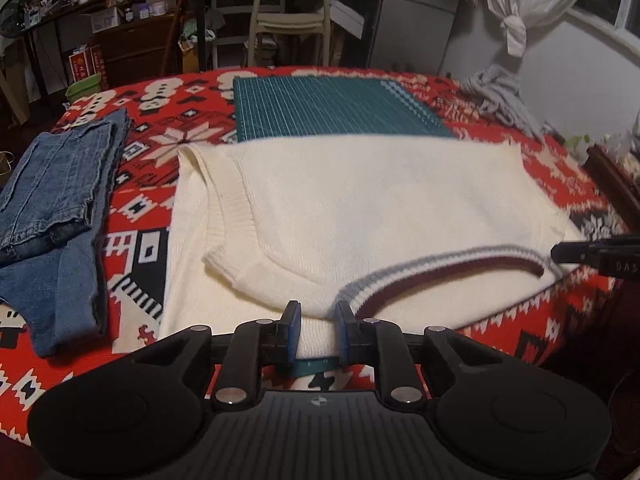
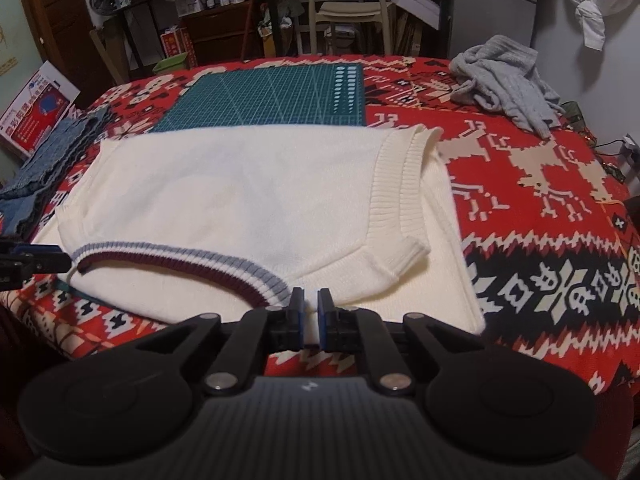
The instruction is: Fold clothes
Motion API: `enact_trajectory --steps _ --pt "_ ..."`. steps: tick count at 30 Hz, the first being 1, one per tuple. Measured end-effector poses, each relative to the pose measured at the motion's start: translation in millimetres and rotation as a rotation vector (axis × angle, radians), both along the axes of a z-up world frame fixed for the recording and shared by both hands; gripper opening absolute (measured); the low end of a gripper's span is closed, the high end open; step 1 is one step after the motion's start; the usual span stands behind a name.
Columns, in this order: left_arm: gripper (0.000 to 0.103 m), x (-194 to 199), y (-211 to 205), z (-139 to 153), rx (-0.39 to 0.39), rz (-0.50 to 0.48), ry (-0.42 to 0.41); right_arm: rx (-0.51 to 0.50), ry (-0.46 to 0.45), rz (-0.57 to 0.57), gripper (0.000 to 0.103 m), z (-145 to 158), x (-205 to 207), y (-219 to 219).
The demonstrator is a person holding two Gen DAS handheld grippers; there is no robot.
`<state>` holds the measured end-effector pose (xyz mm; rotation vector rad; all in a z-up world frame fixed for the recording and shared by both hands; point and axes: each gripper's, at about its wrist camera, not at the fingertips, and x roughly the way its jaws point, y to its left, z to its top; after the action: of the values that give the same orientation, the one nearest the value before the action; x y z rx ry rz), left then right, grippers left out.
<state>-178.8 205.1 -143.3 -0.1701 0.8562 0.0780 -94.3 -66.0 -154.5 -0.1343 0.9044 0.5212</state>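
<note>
A cream knitted vest (image 1: 360, 200) (image 2: 240, 192) lies flat on the red patterned tablecloth (image 2: 540, 220), its neckline toward me. The neckline trim (image 1: 440, 268) (image 2: 180, 256) is striped pale blue and maroon. My left gripper (image 1: 317, 314) is shut on the vest's near edge at the left end of the neckline, with cream knit filling the gap between its pads. My right gripper (image 2: 311, 304) pinches the near edge at the other end of the neckline. Each gripper's tip shows at the side of the other's view: the right gripper (image 1: 560, 254) and the left gripper (image 2: 60, 260).
Folded blue jeans (image 1: 60, 208) lie on the left of the table. A green cutting mat (image 1: 332, 108) sits behind the vest. A crumpled grey garment (image 2: 508, 80) lies at the far right corner. A pale chair (image 1: 292, 8) and cluttered shelves stand beyond the table.
</note>
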Motion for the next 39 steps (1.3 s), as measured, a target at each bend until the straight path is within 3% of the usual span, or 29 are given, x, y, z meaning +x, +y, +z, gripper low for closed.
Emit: enact_trajectory --steps 7,13,26,32,35,39 --pt "0.018 21 23 -5 -0.010 0.080 -0.008 -0.004 -0.044 -0.045 0.009 5 21 -4" --pt "0.016 20 33 -18 0.009 0.099 0.019 -0.019 -0.020 -0.061 0.008 -12 34 -5" --pt "0.018 3 36 -7 -0.007 0.158 0.012 -0.007 -0.021 -0.098 0.010 -2 18 -26" --pt "0.025 13 16 11 0.048 0.138 -0.035 0.020 -0.064 -0.055 0.012 15 11 -5" --pt "0.037 26 6 18 0.058 0.111 -0.071 0.032 -0.079 -0.025 0.014 20 14 14" --pt "0.040 47 -8 10 0.075 0.081 -0.071 0.013 -0.105 -0.011 0.019 17 22 39"
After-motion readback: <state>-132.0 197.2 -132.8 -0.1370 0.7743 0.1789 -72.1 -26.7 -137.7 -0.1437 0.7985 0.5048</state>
